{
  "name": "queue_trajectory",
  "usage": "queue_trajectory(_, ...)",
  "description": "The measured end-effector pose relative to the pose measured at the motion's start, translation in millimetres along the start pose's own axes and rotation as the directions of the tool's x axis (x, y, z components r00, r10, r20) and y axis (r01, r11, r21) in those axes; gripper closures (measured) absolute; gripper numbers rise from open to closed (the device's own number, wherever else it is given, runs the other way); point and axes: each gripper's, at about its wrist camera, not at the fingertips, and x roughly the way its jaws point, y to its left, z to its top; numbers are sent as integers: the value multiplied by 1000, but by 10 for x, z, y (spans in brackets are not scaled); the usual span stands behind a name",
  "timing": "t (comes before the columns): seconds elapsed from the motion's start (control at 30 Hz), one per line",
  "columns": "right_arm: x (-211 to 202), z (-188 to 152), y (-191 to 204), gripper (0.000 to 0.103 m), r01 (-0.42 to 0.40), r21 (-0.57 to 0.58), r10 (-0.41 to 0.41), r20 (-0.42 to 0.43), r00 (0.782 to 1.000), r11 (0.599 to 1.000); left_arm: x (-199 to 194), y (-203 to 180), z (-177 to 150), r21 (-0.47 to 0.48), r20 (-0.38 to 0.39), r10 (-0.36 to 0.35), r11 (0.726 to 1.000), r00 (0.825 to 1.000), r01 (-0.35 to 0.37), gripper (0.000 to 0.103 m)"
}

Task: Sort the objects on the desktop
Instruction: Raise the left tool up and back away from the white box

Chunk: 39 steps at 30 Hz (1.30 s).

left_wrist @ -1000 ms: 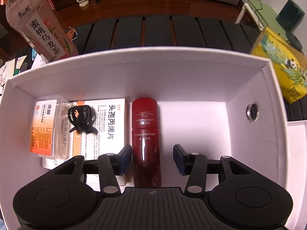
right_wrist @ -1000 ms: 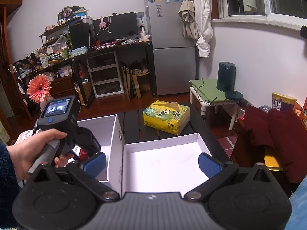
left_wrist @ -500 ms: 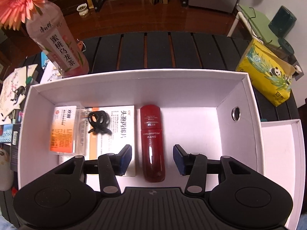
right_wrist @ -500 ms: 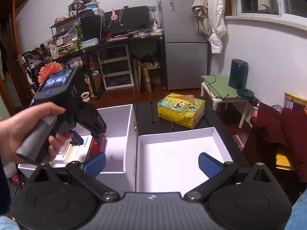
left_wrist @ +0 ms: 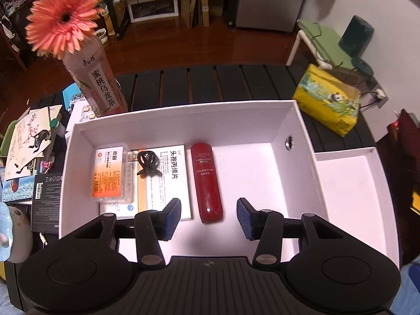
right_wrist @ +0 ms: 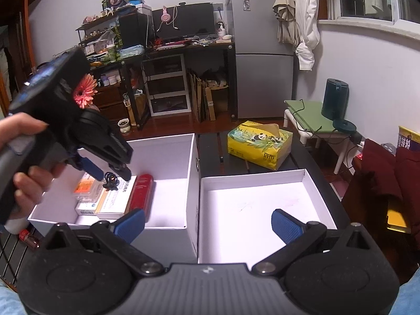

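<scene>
Left hand-held gripper (left_wrist: pixel 208 218): partly open, empty, above red bottle (left_wrist: pixel 207 181) lying flat in white box (left_wrist: pixel 183 115) (beside medicine packets). Right hand-held gripper (right_wrist: pixel 207 224): wide open, empty.

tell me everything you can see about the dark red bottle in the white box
The dark red bottle is a glossy, plastic-looking cylinder with rounded ends and small pale print reading CYCLOPEPTIDE KANS. It lies flat on the floor of the white box, close beside the white medicine carton; whether they touch is unclear. The left tongs hang open above it, not touching.
</scene>
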Motion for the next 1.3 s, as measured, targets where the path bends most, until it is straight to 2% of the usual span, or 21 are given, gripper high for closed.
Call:
queue_trajectory(0.3, 8, -19, 70, 0, 2, -23, -2, 8, 1000, 1000, -445, 62, -344, 38, 73, -25, 999, 997, 22, 56)
queue_trajectory(0.5, 26, -35, 127, 0, 3, -39, -2, 4, 1000, 999, -608, 134, -620, 51, 108, -24, 999, 994, 19, 56)
queue_trajectory(0.6, 9, -46, 163, 0, -22, -40, 23, 8, 1000, 999, -641, 189, -747, 42, 114, -36, 999, 993, 31, 56)
queue_trajectory(0.83, -24, -87, 230, 0, -45, -56, 47, 27, 999, 997, -727, 259, -1090, 59, 163, -3, 998, 987, -6, 56)
queue_trajectory(1.03, 30, -115, 266, 0, -42, -54, 42, 3, 999, 998, -829, 333, -1355, 61, 192, 6, 998, 981, -18, 55)
queue_trajectory(1.3, -17, -175, 385, 0, -82, -75, 83, 9, 997, 994, -976, 457, -1661, 61, 239, 41, 997, 970, -57, 52)
